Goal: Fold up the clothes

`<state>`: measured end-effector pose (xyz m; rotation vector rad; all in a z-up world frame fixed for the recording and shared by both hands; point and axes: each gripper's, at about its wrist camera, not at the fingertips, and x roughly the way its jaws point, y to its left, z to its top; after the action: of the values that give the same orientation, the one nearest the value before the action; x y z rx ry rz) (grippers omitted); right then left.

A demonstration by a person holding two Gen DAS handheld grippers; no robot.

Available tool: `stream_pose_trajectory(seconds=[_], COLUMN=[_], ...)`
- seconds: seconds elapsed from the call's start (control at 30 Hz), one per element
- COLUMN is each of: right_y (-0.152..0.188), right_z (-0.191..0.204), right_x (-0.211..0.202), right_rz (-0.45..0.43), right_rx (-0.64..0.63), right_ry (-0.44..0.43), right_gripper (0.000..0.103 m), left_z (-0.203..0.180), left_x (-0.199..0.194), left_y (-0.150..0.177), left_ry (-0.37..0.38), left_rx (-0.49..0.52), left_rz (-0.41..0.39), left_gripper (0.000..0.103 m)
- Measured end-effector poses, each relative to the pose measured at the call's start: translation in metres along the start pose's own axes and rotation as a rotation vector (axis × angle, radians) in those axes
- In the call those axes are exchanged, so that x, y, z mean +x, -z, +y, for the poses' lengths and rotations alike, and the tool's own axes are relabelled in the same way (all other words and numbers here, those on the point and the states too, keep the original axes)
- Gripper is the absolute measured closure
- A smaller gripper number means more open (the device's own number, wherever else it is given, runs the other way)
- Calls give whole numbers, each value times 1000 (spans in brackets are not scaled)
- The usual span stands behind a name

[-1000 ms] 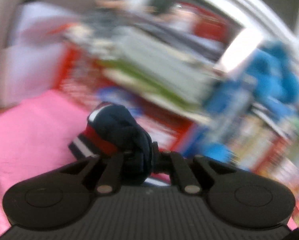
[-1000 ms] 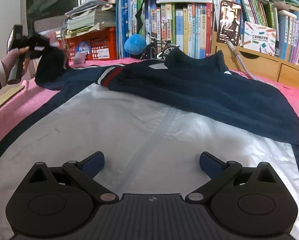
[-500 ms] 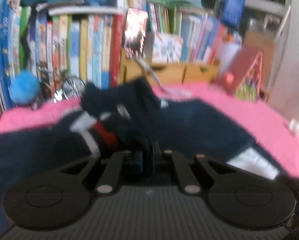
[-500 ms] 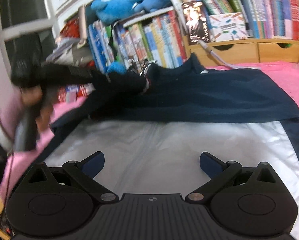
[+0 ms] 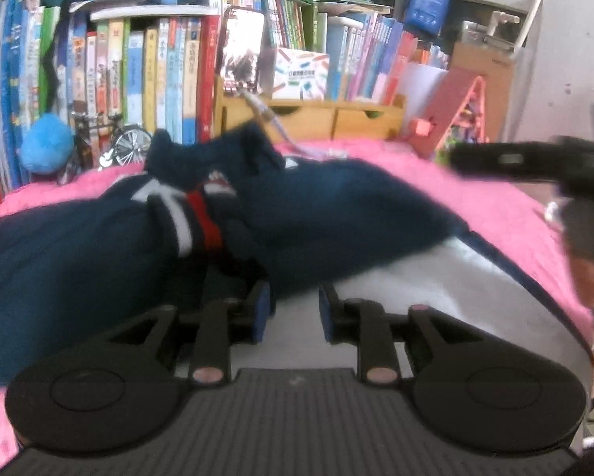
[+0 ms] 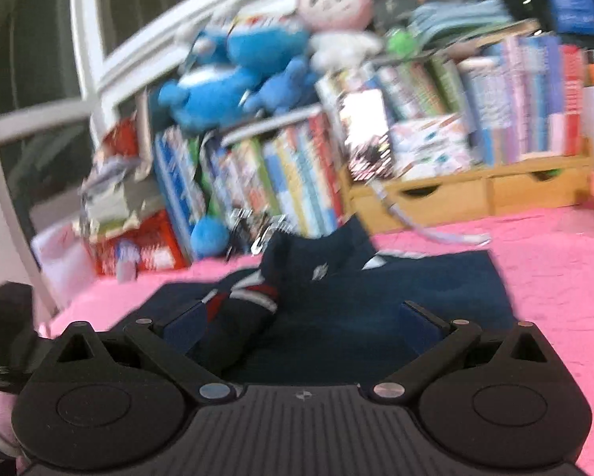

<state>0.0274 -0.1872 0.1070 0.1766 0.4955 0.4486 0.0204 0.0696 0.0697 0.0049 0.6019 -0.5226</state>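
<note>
Step in hand: sleeve fold, release phase. Left to right in the left wrist view: the navy sleeve [image 5: 98, 261] lies drawn across the jacket [image 5: 336, 214], its striped cuff [image 5: 195, 224] resting near the collar [image 5: 205, 146]. The jacket itself lies spread on the pink bedspread [image 5: 495, 206], the silver-grey panel [image 5: 435, 289] toward the near side, bookshelf [image 5: 177, 71] behind.

Left gripper [image 5: 293, 309]: jaws have just been opening, now parted by a narrow gap. Nothing is pinched between the pads; the sleeve fabric sits just past the left fingertip [image 5: 262, 309], seemingly let go.

Right gripper [image 6: 300, 323]: jaws wide apart, holding nothing, hanging above the navy upper part of the jacket with the cuff [image 6: 253, 295] in front of it. It also shows as a dark blurred shape at the right edge of the left view.

Next move, by judgement: back the left gripper off clear of the cloth without dragging the sleeve, then find the opposite sleeve or side edge for the matching fold. The sleeve looks bunched rather than flat, so may need smoothing first.
</note>
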Motion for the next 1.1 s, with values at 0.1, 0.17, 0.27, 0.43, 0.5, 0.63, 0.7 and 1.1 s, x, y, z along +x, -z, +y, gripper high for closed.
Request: stream_pose_trajectory(seconds=[0.1,0.17,0.27,0.43,0.5,0.63,0.7,1.1], right_y=[4,7,10,12,9,0,-3,11], right_z=[23,42,80,114,109,75,51,2], right_x=[36,58,86,134,148,148,134,90], right_rz=[96,141,167,186,199,213,162,44], right_rx=[-27,-71,-216,-351,-321,-149,-25,241], right_ry=[-39,-44,-44,-1,14,10,26,248], right_gripper=[0,0,0,0,14,58,60,14], left_z=[3,7,18,27,28,29,30,22], left_x=[-11,-14,-16,-19,-18,-18,-17,-21], left_y=[19,28,40,43,42,42,41,40], left_ry=[-20,-44,-58,-43,-40,-32,-26,-78], left_rx=[-9,-21,-90,-167,-170,-177,-184,-124], left_rz=[16,32,33,5,4,3,2,8], left_gripper=[77,76,76,76,75,74,74,64])
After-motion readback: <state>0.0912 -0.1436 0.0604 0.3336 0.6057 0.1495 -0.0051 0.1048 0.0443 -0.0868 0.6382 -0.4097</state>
